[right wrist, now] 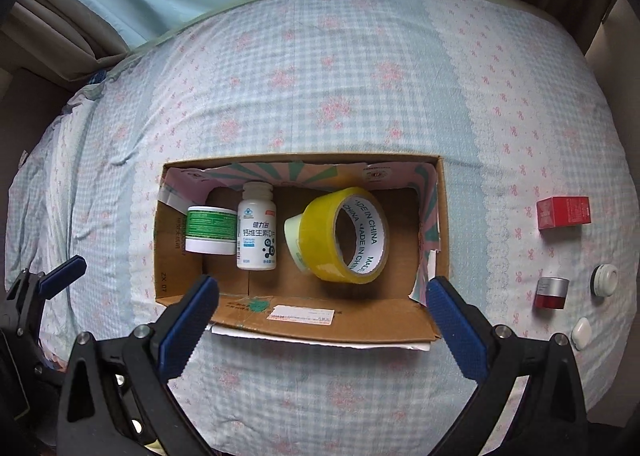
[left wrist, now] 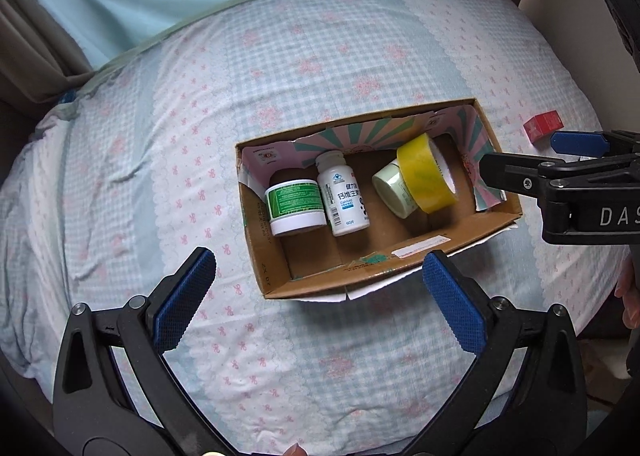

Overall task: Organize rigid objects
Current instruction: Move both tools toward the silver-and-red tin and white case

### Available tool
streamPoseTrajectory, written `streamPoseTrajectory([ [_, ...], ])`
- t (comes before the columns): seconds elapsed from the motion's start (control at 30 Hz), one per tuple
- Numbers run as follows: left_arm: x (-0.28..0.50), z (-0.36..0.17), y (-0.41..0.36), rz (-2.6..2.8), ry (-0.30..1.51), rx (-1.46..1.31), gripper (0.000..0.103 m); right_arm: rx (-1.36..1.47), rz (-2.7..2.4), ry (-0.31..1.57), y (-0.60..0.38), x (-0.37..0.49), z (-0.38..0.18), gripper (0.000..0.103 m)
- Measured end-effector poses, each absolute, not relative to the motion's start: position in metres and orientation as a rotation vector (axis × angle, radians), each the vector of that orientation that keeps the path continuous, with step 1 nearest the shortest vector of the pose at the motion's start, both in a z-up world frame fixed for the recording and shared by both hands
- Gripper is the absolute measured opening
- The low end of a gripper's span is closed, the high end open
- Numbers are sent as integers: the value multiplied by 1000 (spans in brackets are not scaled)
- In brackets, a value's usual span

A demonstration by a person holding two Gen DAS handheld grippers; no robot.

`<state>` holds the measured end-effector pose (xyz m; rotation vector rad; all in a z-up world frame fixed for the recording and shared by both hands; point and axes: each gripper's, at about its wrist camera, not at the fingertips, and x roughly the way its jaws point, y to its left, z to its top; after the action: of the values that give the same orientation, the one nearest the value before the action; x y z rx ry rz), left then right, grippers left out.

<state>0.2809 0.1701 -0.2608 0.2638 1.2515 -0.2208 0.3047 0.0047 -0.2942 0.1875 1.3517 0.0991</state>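
Both the left gripper (left wrist: 318, 288) and right gripper (right wrist: 322, 316) are hovering spread and empty, the right one nearer the red box (right wrist: 563, 212) lying on the bedspread (right wrist: 320, 96) to its right, outside the cardboard box (right wrist: 320, 320).

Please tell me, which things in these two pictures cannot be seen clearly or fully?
- Pale green roll: right wrist view, mostly hidden behind the yellow tape.
- Green-label jar: its top is cut off by the cardboard box liner.
- Red box: left wrist view, partly covered by the right gripper.
- White bottle: small print unreadable in both views.
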Motion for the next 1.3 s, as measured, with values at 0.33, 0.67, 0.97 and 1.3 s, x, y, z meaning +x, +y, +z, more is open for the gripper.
streamPoseTrajectory([
  [0.33, 232, -176, 144, -269, 1150, 219, 103, 104, 42, 1229, -28, 237, -198, 103],
  [0.67, 201, -143, 40, -358, 1088, 218, 103, 109, -113, 1148, -133, 171, -163, 103],
  [0.97, 189, -158, -75, -376, 1092, 214, 103, 126, -168, 1164, -241, 148, -180, 103],
  [1.3, 195, -209, -168, -398, 1176, 153, 103, 140, -180, 1192, -329, 150, -216, 103],
])
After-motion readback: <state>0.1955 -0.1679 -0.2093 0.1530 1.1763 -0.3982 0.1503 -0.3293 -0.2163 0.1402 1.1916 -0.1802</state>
